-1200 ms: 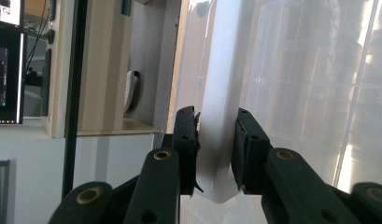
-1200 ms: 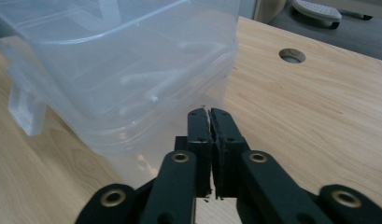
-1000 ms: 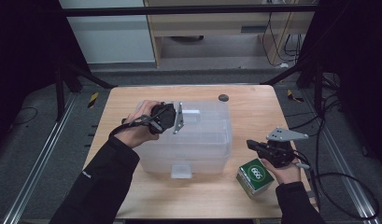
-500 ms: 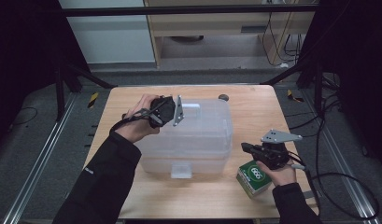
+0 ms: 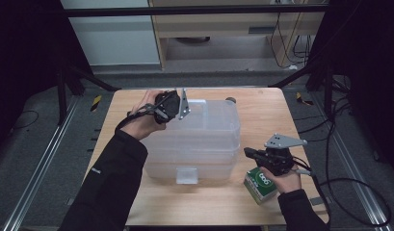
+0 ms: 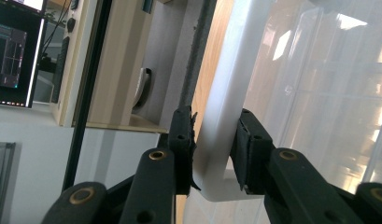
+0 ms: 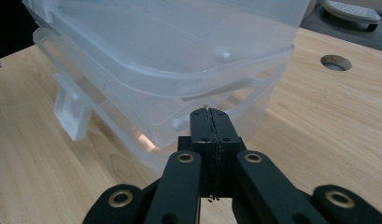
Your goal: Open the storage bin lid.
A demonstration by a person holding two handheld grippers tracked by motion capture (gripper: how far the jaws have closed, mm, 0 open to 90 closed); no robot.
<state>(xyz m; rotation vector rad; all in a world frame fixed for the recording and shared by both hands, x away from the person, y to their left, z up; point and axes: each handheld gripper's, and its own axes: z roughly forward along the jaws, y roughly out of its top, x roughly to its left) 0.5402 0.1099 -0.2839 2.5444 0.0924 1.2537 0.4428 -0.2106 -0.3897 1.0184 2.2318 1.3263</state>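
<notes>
Here the clear plastic bin (image 5: pixel 194 142) sits mid-table on the wooden table (image 5: pixel 262 103), its long axis running from the person's near edge toward the far one, and it appears to be two nested tubs, the upper one riding a little high in the lower. The left gripper (image 5: pixel 177 107) is at the bin's far-left corner, and in the left gripper view its jaws stand on either side of the white rim (image 6: pixel 221 135), closed against it, so that hand has the upper tub by its edge. The right gripper (image 5: pixel 248 152) lies just off the bin's near-right corner, jaws pressed flat together with nothing between them, tips pointing at the band where the two tubs meet (image 7: pixel 212 88). A green box (image 5: pixel 261 184) rests beside that hand. The left hand is plainly the one engaged; I judge that the right, low and level with the lower tub's wall, is placed to press or steady that tub while the left lifts the upper one up and away.
</notes>
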